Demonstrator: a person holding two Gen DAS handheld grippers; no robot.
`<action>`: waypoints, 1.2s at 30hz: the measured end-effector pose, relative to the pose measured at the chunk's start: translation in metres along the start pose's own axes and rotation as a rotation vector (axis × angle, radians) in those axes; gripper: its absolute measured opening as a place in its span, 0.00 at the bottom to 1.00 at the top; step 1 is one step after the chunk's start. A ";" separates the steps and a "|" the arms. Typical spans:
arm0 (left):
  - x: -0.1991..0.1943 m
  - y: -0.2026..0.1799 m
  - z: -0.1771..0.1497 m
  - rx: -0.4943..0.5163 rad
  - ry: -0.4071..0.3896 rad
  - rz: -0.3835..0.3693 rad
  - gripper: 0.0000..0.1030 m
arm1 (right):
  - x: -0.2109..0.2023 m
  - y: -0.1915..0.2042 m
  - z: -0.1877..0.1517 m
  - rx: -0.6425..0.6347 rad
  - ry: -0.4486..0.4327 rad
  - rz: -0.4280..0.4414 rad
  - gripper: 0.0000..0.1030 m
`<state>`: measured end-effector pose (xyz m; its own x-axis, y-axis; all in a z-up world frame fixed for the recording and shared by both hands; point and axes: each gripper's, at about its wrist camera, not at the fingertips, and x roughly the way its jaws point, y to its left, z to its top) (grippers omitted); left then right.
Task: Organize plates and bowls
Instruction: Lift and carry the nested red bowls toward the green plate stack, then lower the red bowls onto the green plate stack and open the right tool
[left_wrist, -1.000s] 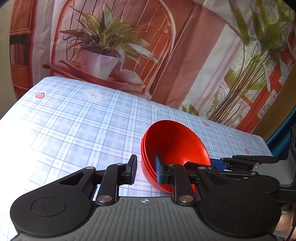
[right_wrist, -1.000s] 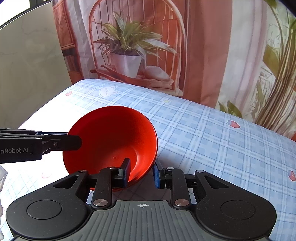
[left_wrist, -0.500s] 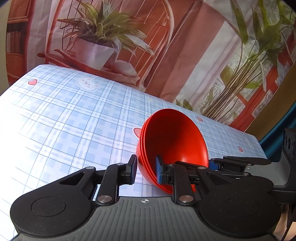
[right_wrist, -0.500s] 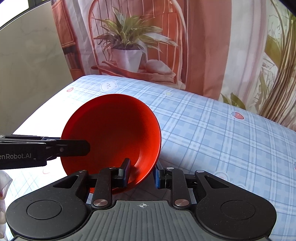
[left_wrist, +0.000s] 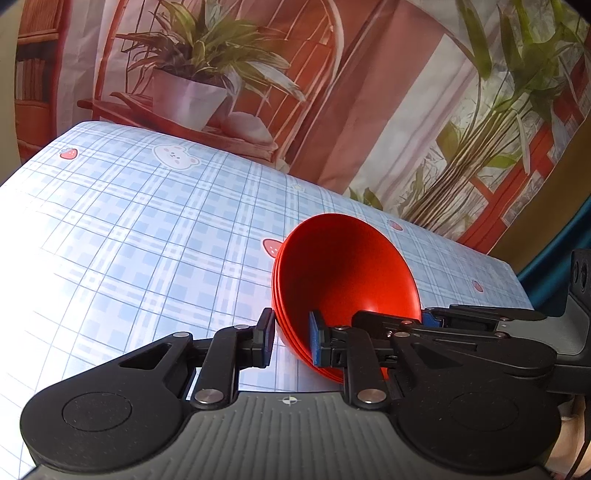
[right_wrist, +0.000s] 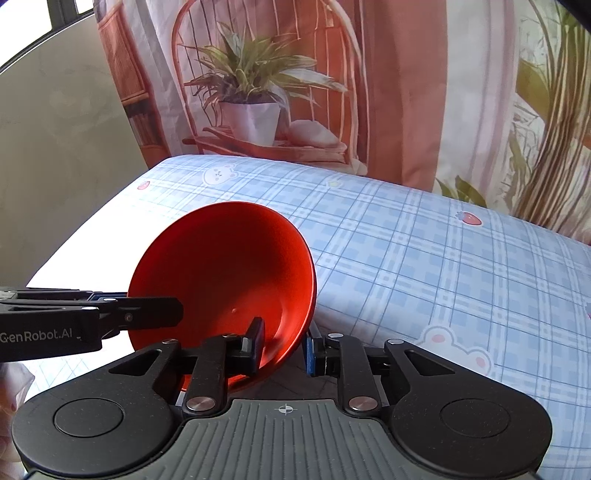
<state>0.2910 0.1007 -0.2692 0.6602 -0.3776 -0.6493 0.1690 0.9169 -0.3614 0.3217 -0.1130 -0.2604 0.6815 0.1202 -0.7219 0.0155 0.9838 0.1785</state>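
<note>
A stack of red bowls (left_wrist: 343, 273) is held tilted on edge over the blue checked tablecloth (left_wrist: 147, 240). My left gripper (left_wrist: 291, 341) is shut on the stack's near left rim, one pad outside and one inside. My right gripper (right_wrist: 282, 345) grips the opposite rim of the same stack (right_wrist: 221, 273), with one finger inside the top bowl and the blue pad outside. Its jaws are closing tighter on that rim. Each gripper shows in the other's view: the right gripper (left_wrist: 424, 317) and the left gripper (right_wrist: 177, 314).
The tablecloth (right_wrist: 424, 258) carries bear and strawberry prints and ends at a far edge. Behind it hangs a printed backdrop (left_wrist: 369, 110) with a potted plant and curtains. Part of a hand (right_wrist: 11, 387) shows at the lower left.
The stack has tipped a little steeper, its opening turned more sideways. Both grippers keep their hold on the rims and stay in about the same place.
</note>
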 end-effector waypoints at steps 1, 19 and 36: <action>-0.002 -0.001 -0.001 -0.003 0.000 0.001 0.20 | -0.002 -0.001 -0.001 0.007 -0.003 0.003 0.19; -0.048 -0.038 -0.033 -0.024 -0.010 -0.012 0.20 | -0.069 -0.021 -0.037 0.215 -0.063 0.065 0.18; -0.071 -0.089 -0.056 0.051 -0.015 -0.026 0.20 | -0.141 -0.041 -0.078 0.239 -0.162 0.036 0.19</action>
<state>0.1877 0.0389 -0.2287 0.6656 -0.3997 -0.6302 0.2228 0.9124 -0.3434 0.1684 -0.1598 -0.2179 0.7924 0.1130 -0.5995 0.1480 0.9177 0.3687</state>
